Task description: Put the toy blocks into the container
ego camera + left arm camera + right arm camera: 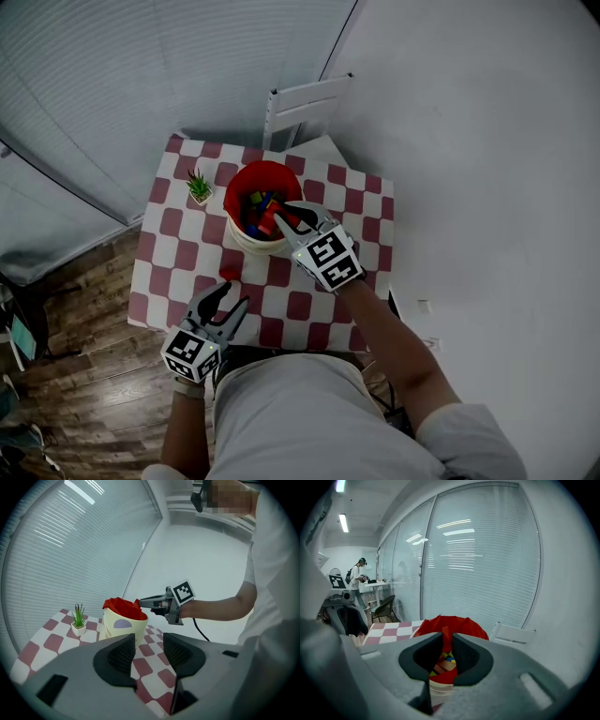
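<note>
A cream container [232, 236] with a red lining stands in the middle of the checkered table [309, 305]; several coloured blocks [255, 204] lie inside. My right gripper [286, 218] is over its near rim, shut on a thin red block [270, 223]. In the right gripper view that block [445, 639] stands upright between the pads, with the container [466, 625] and its blocks [447, 660] right behind. My left gripper [230, 302] hovers at the table's front edge, jaws apart and empty [149, 651]. It faces the container [123, 623] and the right gripper [143, 603].
A small potted plant [199, 187] stands left of the container, also in the left gripper view [78, 619]. A small bright red piece [229, 273] lies on the cloth in front of the container. A white chair [305, 108] is behind the table. Blinds cover the window wall.
</note>
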